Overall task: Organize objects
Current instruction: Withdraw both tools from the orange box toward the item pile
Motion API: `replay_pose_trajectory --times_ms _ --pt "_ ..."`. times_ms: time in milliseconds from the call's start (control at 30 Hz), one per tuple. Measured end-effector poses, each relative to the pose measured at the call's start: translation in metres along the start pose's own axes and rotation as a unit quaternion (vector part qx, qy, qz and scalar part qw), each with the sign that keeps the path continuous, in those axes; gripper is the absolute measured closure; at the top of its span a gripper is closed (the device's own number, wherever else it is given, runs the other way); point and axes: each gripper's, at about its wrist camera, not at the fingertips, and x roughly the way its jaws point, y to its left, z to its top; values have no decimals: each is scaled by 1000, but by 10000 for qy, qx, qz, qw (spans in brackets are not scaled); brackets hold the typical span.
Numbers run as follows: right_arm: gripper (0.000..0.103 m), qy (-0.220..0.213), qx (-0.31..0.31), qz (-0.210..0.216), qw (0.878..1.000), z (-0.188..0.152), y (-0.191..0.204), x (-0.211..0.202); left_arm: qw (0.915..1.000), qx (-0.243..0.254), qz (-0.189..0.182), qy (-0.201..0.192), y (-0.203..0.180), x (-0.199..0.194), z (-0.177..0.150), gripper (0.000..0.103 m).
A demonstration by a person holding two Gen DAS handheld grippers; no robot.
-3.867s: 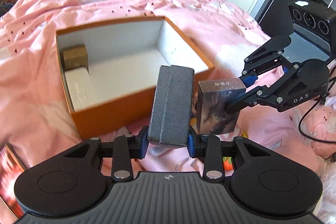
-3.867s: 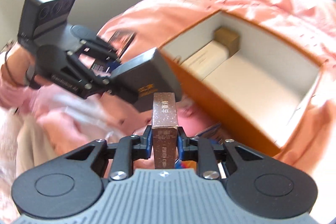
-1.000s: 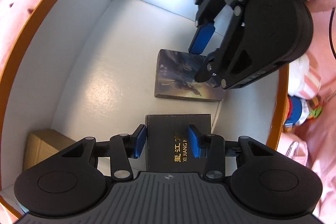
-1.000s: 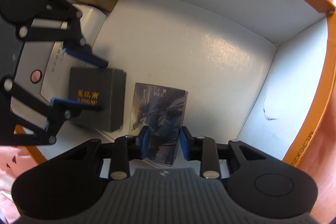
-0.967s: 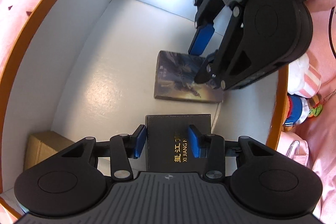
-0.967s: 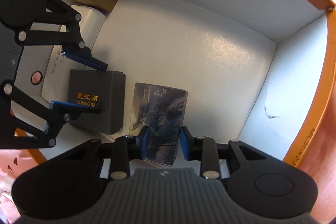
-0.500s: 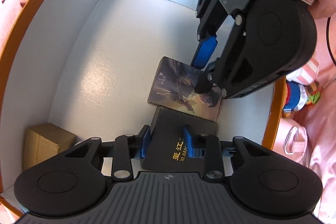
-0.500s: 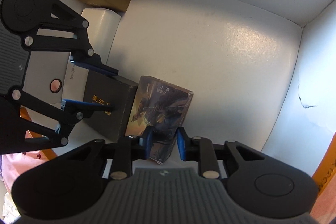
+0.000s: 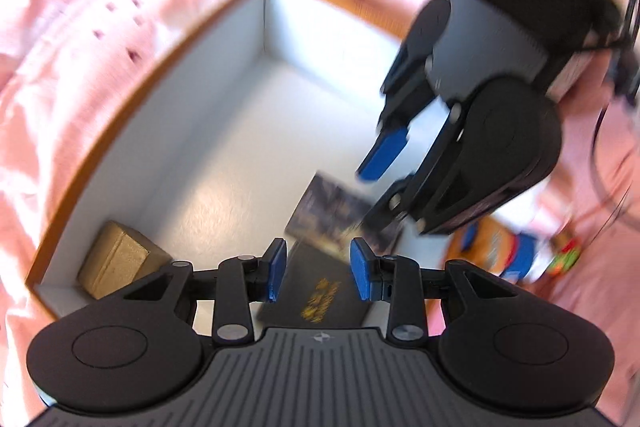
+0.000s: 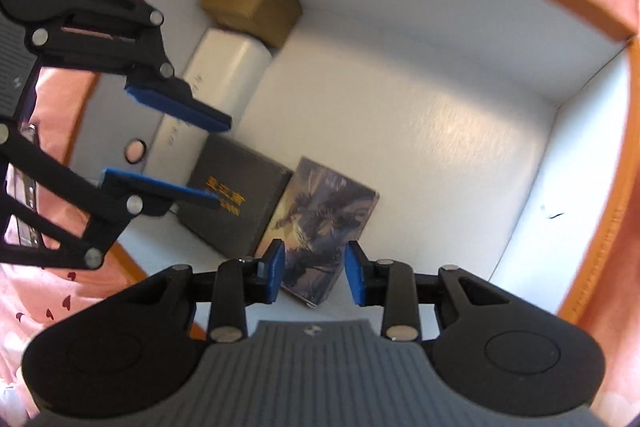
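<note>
An orange box with white inside point(image 9: 120, 99) point(image 10: 440, 75) lies on the pink bedding. On its floor rest a dark box with gold lettering point(image 9: 320, 301) point(image 10: 236, 199) and, right beside it, an illustrated box point(image 9: 330, 213) point(image 10: 326, 223). My left gripper point(image 9: 319, 275) point(image 10: 218, 161) hangs open above the dark box, touching nothing. Over the illustrated box my right gripper point(image 10: 314, 275) point(image 9: 372, 195) has its jaws opening, with the box below them and free of the pads.
A brown carton point(image 9: 116, 263) point(image 10: 252, 3) and a long white box point(image 10: 224, 83) line one end of the orange box. Colourful items point(image 9: 516, 255) lie on the bedding outside its rim. A dark cable point(image 9: 600, 163) runs at the right.
Both grippers have lifted away from the box floor, leaving the dark box and the illustrated box lying side by side. The right jaws stand wider than half a second ago.
</note>
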Motion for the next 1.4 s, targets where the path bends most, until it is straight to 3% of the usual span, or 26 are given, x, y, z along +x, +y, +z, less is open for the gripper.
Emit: replay_pose_trajectory --times_ms 33,233,367,400,433,500,533,767,967,1100,1400 --pt "67 -208 -50 -53 9998 -5 5 -8 9997 -81 85 -214 -1 -1 21 63" --pt "68 -1526 -344 -324 9872 -56 39 -50 9917 -691 426 -996 -45 -35 -20 64" --pt "67 -2011 -599 -439 9767 -84 50 -67 9840 -1091 424 -1341 -66 -59 -52 64" --pt "67 -2131 -716 -511 9731 -107 73 -59 9822 -1201 420 -1385 -68 -59 -67 64" --pt "67 -2184 -801 -573 9709 -130 90 -58 9812 -1285 413 -1380 -73 -57 -74 65" --pt "67 -2246 -930 -662 9677 -137 85 -73 9807 -1407 420 -1291 -88 -49 -89 66" --pt "67 -2199 -1011 -671 9679 -149 83 -50 9815 -1399 435 -1234 -96 -50 -98 67" --pt "72 -1770 -1490 -868 9690 -192 108 -9 9891 -1145 557 -746 -125 -26 -126 67" --pt "72 -1255 -1676 -754 9749 -216 113 0 9952 -369 778 -457 -141 -17 -128 66" --pt "72 -821 -1907 -661 9760 -219 118 8 9924 247 1193 -191 -153 -7 -125 51" --pt "73 -148 -1898 -369 9810 -224 119 31 9800 1035 1702 -34 -177 19 -123 46"
